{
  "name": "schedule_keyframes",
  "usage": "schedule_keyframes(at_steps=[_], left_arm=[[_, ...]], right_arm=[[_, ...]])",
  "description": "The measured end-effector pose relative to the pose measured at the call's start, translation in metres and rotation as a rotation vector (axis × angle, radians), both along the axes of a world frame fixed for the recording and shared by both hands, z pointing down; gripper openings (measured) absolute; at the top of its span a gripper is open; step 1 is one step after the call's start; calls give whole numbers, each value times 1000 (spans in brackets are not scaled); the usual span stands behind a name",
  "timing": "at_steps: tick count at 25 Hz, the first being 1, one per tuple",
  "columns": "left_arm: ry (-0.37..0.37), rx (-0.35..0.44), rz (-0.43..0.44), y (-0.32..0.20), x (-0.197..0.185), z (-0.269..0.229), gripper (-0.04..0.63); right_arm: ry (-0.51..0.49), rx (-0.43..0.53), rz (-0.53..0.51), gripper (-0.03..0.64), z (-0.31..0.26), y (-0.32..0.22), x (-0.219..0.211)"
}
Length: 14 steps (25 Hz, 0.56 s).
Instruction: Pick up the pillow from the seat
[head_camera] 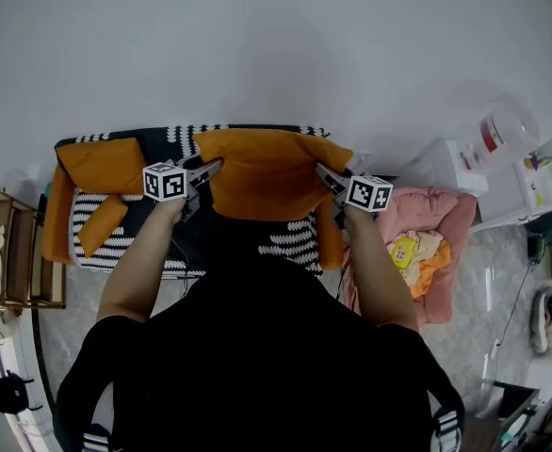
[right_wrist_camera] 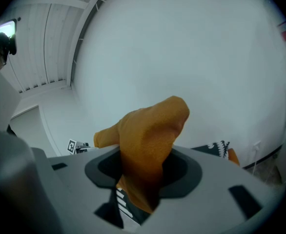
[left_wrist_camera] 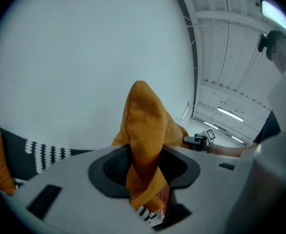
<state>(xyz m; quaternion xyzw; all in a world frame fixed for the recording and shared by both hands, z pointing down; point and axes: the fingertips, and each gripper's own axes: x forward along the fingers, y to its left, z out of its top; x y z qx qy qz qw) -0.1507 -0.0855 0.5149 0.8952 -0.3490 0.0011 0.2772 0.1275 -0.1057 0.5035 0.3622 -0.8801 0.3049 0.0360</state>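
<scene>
- Orange pillow [head_camera: 267,172] hangs stretched between the two grippers, right over the middle of the seat [head_camera: 290,243]!
- Left gripper [head_camera: 208,170] has its jaws clamped tight on the pillow's left corner; its own view shows the fabric bunched between them and poking up past them.
- Right gripper [head_camera: 325,175] pinches the opposite corner the same way, with orange cloth squeezed in the narrow gap between its jaws.
- Both grippers point towards the white wall [head_camera: 276,36], the pillow spanning the space between them.
- Whether the pillow's lower edge clears the black-and-white seat, the head view doesn't say.
- Two more orange cushions [head_camera: 102,165] lie at the seat's left end, well apart from the held one.
- Pink heap [head_camera: 446,215] sits just right of the seat, and a wooden rack [head_camera: 12,252] stands at its left.
</scene>
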Motion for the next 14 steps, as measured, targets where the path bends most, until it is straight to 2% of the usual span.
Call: schedule_keyframes(at_steps=[14], left_arm=[[10, -6, 1, -9, -1, 3, 170]], right_arm=[[-11, -8, -7, 196, -1, -10, -2]])
